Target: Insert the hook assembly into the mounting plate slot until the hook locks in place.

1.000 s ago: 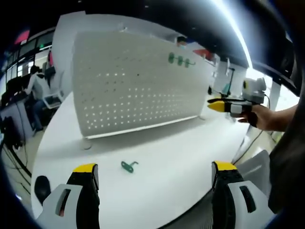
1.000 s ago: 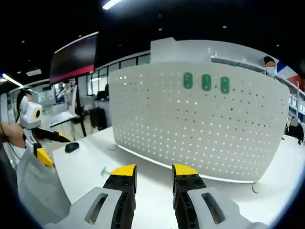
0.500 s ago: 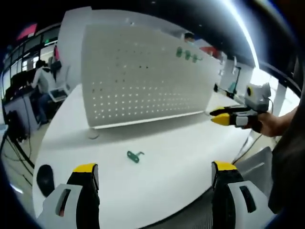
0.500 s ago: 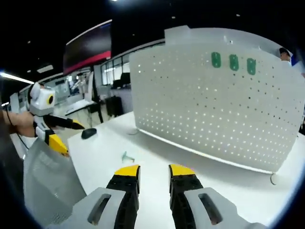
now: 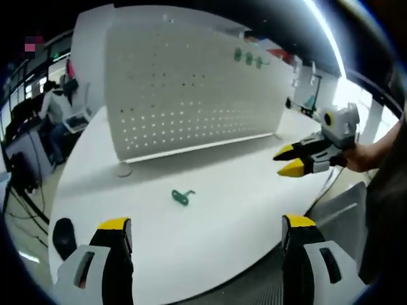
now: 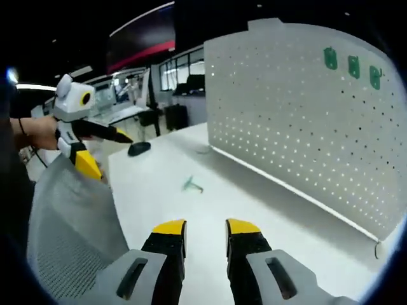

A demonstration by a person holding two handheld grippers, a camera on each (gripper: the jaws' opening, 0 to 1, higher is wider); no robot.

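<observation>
A small green hook (image 5: pixel 182 196) (image 6: pixel 192 185) lies loose on the white table (image 5: pixel 235 210), in front of the upright white pegboard (image 5: pixel 191 89) (image 6: pixel 299 114). Three green hooks (image 5: pixel 248 58) (image 6: pixel 350 63) hang near the board's top. My left gripper (image 5: pixel 206 223) stands wide open over the table's near edge, holding nothing; in the right gripper view the left gripper (image 6: pixel 111 155) appears at the left in a hand. My right gripper (image 6: pixel 205 227) has its jaws a narrow gap apart, with nothing between them. In the left gripper view the right gripper (image 5: pixel 287 161) hovers right of the loose hook.
A black mouse (image 5: pixel 63 234) (image 6: pixel 138 148) sits at the table's end. A grey mesh chair back (image 6: pixel 70 222) (image 5: pixel 337 216) stands against the near table edge. A person (image 5: pixel 48 105) sits at a desk beyond the table. The pegboard rests on small feet (image 5: pixel 123 170).
Both cameras have shifted. The right gripper has come lower and nearer the table's middle, its jaws a little closer together. The loose hook lies where it was.
</observation>
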